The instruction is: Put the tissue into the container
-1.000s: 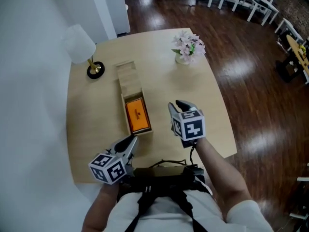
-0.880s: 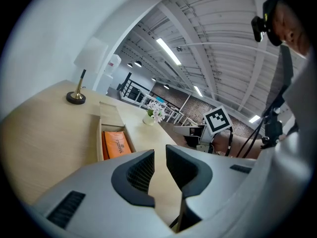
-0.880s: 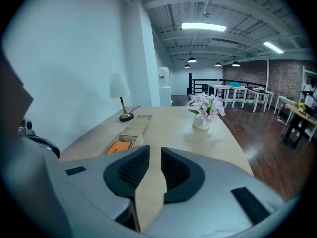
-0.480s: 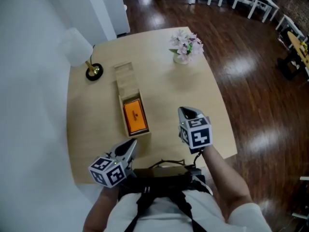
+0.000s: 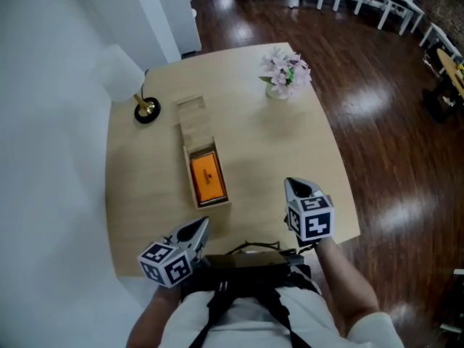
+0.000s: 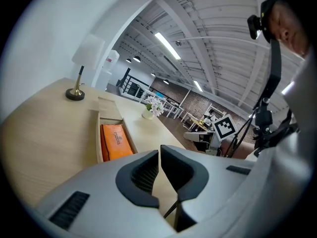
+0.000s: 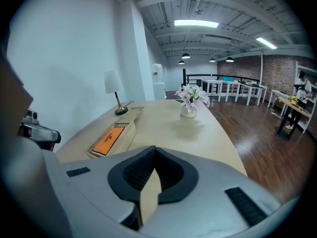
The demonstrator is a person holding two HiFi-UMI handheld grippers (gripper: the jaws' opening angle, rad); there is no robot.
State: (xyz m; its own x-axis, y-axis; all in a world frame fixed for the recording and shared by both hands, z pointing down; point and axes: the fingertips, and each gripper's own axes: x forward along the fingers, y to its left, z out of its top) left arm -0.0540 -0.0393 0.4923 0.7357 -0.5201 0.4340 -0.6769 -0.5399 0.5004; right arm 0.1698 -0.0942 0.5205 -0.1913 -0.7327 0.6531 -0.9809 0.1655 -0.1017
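Plainly, left gripper (image 5: pixel 203 223) and right gripper (image 5: pixel 293 183) hold fingers pressed together; print on the tissue pack (image 5: pixel 206 177) is illegible.

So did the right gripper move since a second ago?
Yes. The right gripper slid back toward the person and rightward, away from the wooden box, closer to the near edge of the table.

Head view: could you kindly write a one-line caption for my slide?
Orange tissue pack in the wooden container; left gripper and right gripper, both shut, above the table.
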